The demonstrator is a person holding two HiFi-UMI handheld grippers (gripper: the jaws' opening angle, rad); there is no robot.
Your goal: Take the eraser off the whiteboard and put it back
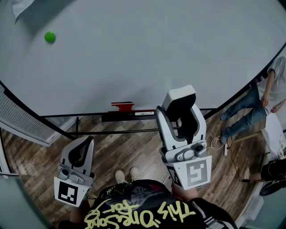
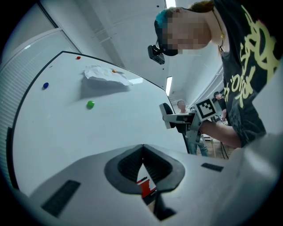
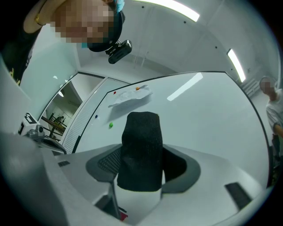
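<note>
The eraser (image 1: 180, 104), a white block with a black felt face, is clamped upright in my right gripper (image 1: 179, 117), held off the whiteboard (image 1: 147, 49) above its lower edge. In the right gripper view the black felt (image 3: 140, 150) fills the space between the jaws of the right gripper (image 3: 141, 170). My left gripper (image 1: 83, 151) hangs lower left over the floor, shut and empty. In the left gripper view the left gripper (image 2: 142, 164) has its jaws meeting, and a red object (image 2: 144, 188) shows through the slit.
A marker tray (image 1: 129, 117) under the board carries a red object (image 1: 122, 106) and a marker (image 1: 144, 113). A green magnet (image 1: 50, 37) and a crumpled paper (image 1: 20, 6) are on the board. A person (image 1: 263, 98) stands at the right on the wood floor.
</note>
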